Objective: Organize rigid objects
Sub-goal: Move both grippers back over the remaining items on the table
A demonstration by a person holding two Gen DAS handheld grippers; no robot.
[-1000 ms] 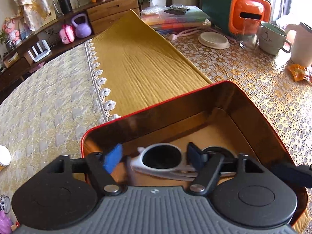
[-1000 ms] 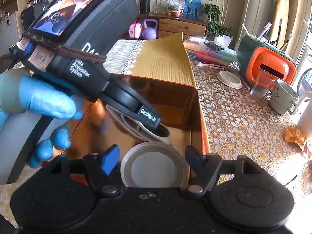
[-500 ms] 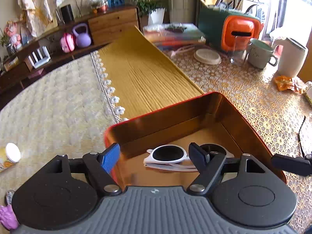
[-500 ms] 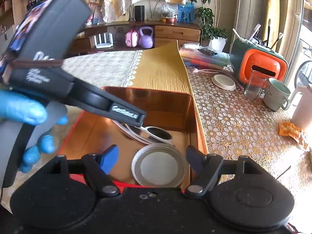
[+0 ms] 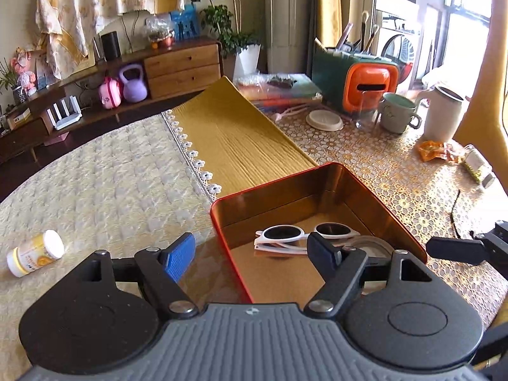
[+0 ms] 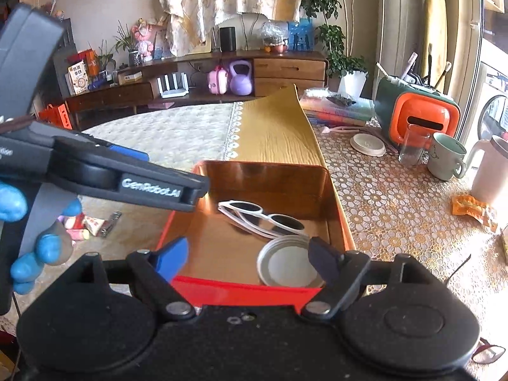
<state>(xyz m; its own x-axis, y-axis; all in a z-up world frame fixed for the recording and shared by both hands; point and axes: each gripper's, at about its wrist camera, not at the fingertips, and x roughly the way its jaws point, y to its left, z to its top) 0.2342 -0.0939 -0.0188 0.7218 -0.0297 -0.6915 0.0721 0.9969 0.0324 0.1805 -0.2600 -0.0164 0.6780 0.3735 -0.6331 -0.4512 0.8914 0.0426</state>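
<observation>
A red tin box (image 5: pixel 385 203) (image 6: pixel 238 292) with a shiny copper inside stands on the table. In it lie white sunglasses (image 5: pixel 285 238) (image 6: pixel 266 217) and a round metal lid (image 6: pixel 287 265) (image 5: pixel 374 246). My left gripper (image 5: pixel 250 255) is open and empty, held above the box's near left corner. It also shows from the side in the right wrist view (image 6: pixel 177 190). My right gripper (image 6: pixel 247 258) is open and empty, just before the box's near wall. A small white and yellow bottle (image 5: pixel 35 257) lies on the quilted cloth at the left.
A yellow runner (image 5: pixel 235 146) lies beyond the box. On the lace cloth at the right are an orange and green holder (image 5: pixel 358 82), a glass (image 6: pixel 412 144), a mug (image 5: pixel 397 112), a white jug (image 5: pixel 443 114), a disc (image 5: pixel 325 120) and an orange wrapper (image 5: pixel 435 152). Small items and a nail clipper (image 6: pixel 109 222) lie at the left.
My left gripper has drawn up and back out of the box, leaving the sunglasses lying inside. My right gripper has also pulled back a little; the lid stays in the box.
</observation>
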